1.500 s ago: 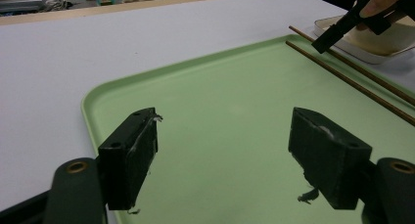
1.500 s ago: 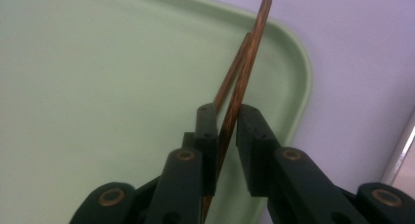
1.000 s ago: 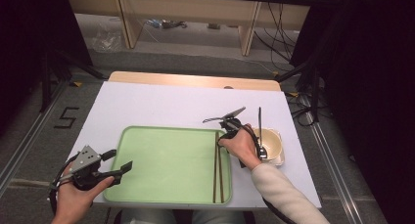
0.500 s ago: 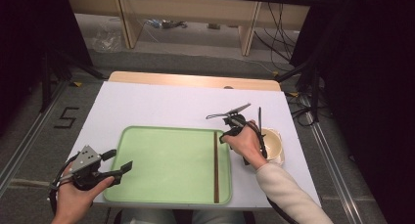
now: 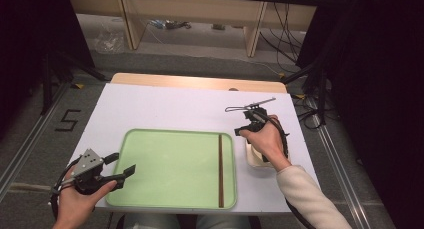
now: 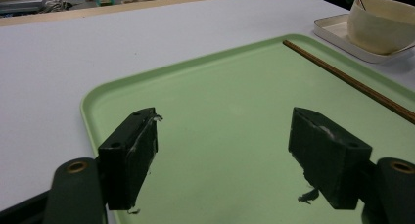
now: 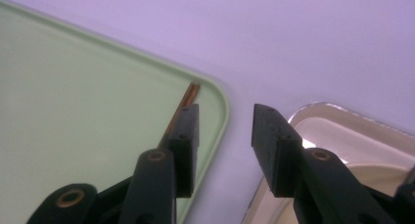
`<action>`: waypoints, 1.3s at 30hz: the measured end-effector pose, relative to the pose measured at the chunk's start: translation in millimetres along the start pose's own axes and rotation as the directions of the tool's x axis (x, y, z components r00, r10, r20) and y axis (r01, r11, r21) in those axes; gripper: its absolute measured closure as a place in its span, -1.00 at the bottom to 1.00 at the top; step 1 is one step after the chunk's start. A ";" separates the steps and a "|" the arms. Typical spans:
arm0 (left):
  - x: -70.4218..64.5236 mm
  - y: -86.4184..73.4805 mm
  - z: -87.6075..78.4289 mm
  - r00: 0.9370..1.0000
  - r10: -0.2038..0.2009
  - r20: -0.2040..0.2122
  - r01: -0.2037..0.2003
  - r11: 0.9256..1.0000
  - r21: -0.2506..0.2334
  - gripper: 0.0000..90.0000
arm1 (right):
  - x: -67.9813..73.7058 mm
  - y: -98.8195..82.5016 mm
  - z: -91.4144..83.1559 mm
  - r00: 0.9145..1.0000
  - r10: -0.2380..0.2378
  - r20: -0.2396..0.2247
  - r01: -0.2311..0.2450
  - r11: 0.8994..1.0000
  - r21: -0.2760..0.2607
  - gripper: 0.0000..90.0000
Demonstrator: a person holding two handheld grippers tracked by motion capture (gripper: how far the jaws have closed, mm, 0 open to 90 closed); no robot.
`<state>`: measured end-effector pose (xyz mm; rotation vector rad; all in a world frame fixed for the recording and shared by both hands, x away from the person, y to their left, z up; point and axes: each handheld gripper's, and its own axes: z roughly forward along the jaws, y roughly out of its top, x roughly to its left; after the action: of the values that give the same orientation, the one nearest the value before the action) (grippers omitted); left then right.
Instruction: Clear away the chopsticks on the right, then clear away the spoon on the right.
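A light green tray (image 5: 170, 189) lies at the near middle of the white table. A pair of brown chopsticks (image 5: 220, 169) rests side by side along its right edge, also seen in the left gripper view as chopsticks (image 6: 352, 84) and in the right gripper view as chopsticks (image 7: 190, 98). My left gripper (image 5: 121, 164) is open at the tray's left rim, with nothing between the jaws of the left gripper (image 6: 222, 136). My right gripper (image 5: 247, 128) hovers just right of the tray's far right corner. In its own view the right gripper (image 7: 225, 121) is open and empty.
A cream bowl (image 6: 381, 23) stands on a small white square dish (image 6: 333, 31) right of the tray, mostly under the right hand in the high view as the dish (image 5: 254, 159). The white table top (image 5: 175, 109) stretches beyond the tray.
My right gripper has moved right and a little farther from the tray's right edge. The chopsticks now lie tight together as one line. The left gripper has held still.
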<state>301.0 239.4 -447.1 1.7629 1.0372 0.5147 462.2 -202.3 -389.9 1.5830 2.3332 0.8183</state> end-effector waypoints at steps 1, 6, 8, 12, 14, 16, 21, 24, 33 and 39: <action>0.1 0.1 0.0 1.000 0.002 -0.002 -0.002 1.000 0.000 -0.42 | -4.3 0.1 -1.6 1.000 -0.028 -0.009 0.028 1.000 -0.014 0.42; -0.3 0.2 0.2 1.000 0.004 0.000 -0.004 1.000 -0.002 -0.42 | -12.0 -3.1 -9.8 0.999 -0.033 -0.037 0.031 0.998 -0.048 0.33; -0.2 0.2 0.4 1.000 0.003 0.001 -0.003 1.000 -0.003 -0.42 | -12.9 -6.0 -14.7 0.999 -0.033 -0.033 0.031 0.997 -0.067 0.32; -1.3 0.1 2.1 1.000 -0.009 0.005 0.009 1.000 -0.003 -0.42 | -9.0 -12.1 -27.2 1.000 0.014 0.004 -0.014 0.996 -0.086 0.30; -1.2 0.6 2.4 1.000 0.004 0.001 -0.004 1.000 -0.002 -0.42 | -13.4 -13.6 -31.1 0.999 -0.029 0.025 0.032 0.993 -0.117 0.29; -1.3 0.9 2.5 1.000 0.003 0.001 -0.003 1.000 0.000 -0.42 | -13.3 -16.7 -34.8 1.000 -0.002 0.012 0.003 0.991 -0.134 0.29; -1.7 1.4 3.0 1.000 0.003 0.006 -0.003 1.000 -0.004 -0.42 | -22.0 -23.6 -44.5 1.000 -0.014 0.019 0.018 0.982 -0.186 0.29; -2.0 1.3 3.4 1.000 0.007 0.008 -0.007 1.000 -0.003 -0.42 | -26.6 -27.2 -52.2 0.999 0.032 0.017 -0.028 0.981 -0.191 0.29; -2.9 1.6 2.3 1.000 0.010 0.007 -0.010 1.000 -0.016 -0.42 | -49.8 -33.2 -60.4 0.999 0.041 0.036 -0.030 0.968 -0.251 0.28; -2.9 1.5 2.4 1.000 0.012 0.005 -0.012 1.000 -0.012 -0.42 | -52.0 -34.2 -57.3 0.996 0.078 0.040 -0.067 0.972 -0.226 0.26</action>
<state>301.8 235.6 -446.5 1.7600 1.0181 0.5226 429.8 -277.4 -368.5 1.5799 2.0763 1.0085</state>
